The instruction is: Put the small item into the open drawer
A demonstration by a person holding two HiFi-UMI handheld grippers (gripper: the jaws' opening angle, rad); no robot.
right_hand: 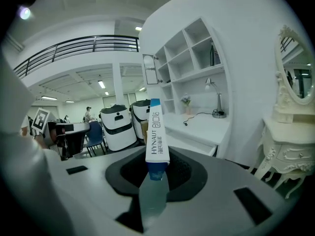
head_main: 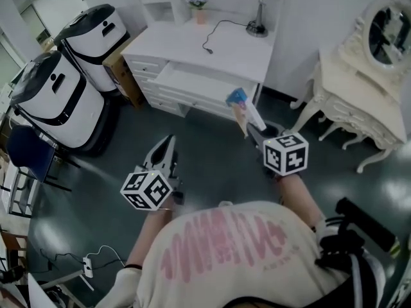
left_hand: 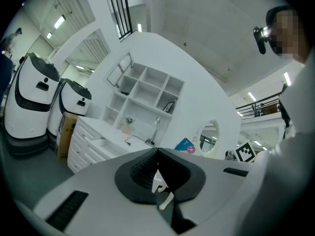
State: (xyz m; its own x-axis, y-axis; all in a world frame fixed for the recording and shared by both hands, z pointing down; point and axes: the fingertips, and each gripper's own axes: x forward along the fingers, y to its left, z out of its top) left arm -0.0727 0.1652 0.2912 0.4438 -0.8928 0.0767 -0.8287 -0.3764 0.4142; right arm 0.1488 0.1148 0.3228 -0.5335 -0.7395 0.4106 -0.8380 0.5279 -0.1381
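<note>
A small blue-and-white box (right_hand: 157,134) is pinched between the jaws of the right tool (right_hand: 155,178). One end is gripped and the other projects beyond the tips. In the head view the box is held in the air before the front right corner of the white counter (head_main: 218,47), near the right end of the open drawer (head_main: 196,83) and outside it. The left tool (head_main: 166,147) is held over the dark floor (head_main: 212,147), its jaws pressed together with nothing between them.
</note>
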